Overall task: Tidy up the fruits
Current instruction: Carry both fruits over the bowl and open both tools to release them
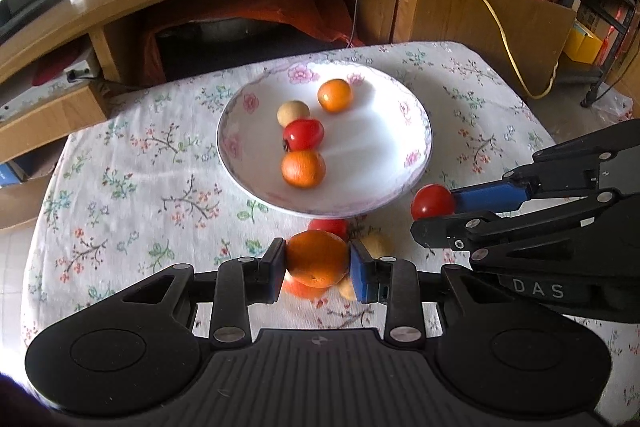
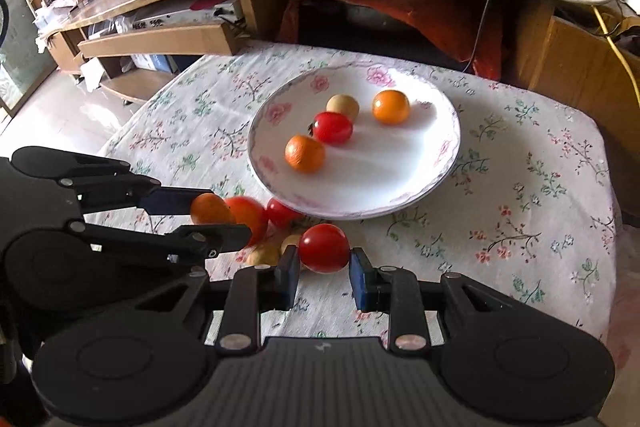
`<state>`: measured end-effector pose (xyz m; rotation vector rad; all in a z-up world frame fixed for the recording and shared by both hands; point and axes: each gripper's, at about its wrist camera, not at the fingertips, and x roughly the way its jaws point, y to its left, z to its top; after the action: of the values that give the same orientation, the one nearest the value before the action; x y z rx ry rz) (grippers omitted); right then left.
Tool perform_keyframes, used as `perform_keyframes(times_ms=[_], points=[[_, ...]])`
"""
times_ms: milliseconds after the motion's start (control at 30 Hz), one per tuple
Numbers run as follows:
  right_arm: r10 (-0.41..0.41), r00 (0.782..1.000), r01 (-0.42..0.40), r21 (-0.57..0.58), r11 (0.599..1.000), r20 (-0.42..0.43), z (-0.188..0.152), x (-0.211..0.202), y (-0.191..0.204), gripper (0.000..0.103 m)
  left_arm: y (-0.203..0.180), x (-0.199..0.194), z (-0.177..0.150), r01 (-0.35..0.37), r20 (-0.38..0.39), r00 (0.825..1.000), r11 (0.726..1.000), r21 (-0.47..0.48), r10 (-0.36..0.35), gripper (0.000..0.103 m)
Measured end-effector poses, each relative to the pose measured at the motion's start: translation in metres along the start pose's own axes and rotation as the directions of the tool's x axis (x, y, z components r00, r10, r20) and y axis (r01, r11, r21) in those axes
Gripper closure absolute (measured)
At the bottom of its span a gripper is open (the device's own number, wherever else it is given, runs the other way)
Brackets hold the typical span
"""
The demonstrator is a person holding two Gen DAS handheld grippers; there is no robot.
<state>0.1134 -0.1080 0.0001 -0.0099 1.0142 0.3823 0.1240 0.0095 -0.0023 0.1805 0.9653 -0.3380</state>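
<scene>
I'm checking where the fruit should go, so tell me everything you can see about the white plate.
The plate is round, shallow, glossy white, ceramic-looking, with pink flowers and a thin patterned line around its rim. It lies flat on the floral tablecloth, beyond both tongs. Four fruits rest in its left half: two oranges, a red one and a small tan one. Its right half is bare. Neither tongs touch it.

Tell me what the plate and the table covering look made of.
Plate: most likely glazed ceramic, white and glossy, with bright reflections and a printed pink flower border along its rim. Tablecloth: woven fabric, matte, printed with small flowers and branches; it drapes softly over the table's edge and shows no shine. Neither can be confirmed by look alone.
</scene>
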Motion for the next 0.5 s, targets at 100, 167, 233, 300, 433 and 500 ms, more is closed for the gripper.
perform_keyframes(times_ms=[100, 167, 233, 300, 433, 500], points=[[-0.005, 1.0, 0.005, 0.01, 1.0, 0.006, 0.005, 0.001, -0.005, 0.076, 0.0, 0.004, 0.007, -0.007, 0.002, 1.0, 1.0, -0.003, 0.007, 0.063], [-0.009, 1.0, 0.009, 0.014, 1.0, 0.008, 0.01, 0.003, -0.008, 0.076, 0.0, 0.008, 0.012, -0.012, 0.003, 1.0, 1.0, -0.009, 0.012, 0.063], [-0.01, 1.0, 0.009, 0.024, 1.0, 0.008, 0.014, 0.007, -0.012, 0.076, 0.001, 0.012, 0.017, -0.018, 0.003, 1.0, 1.0, -0.016, 0.018, 0.063], [-0.007, 1.0, 0.007, 0.037, 0.999, 0.008, 0.019, 0.01, -0.017, 0.076, 0.001, 0.015, 0.021, -0.021, 0.002, 1.0, 1.0, -0.017, 0.021, 0.063], [-0.012, 1.0, 0.012, 0.056, 0.998, 0.011, 0.024, 0.016, -0.023, 0.076, 0.0, 0.022, 0.027, -0.023, 0.0, 1.0, 1.0, -0.014, 0.023, 0.064], [-0.015, 1.0, 0.014, 0.059, 0.998, 0.009, 0.027, 0.019, -0.026, 0.076, 0.0, 0.025, 0.03, -0.027, -0.001, 1.0, 1.0, -0.015, 0.027, 0.064]])
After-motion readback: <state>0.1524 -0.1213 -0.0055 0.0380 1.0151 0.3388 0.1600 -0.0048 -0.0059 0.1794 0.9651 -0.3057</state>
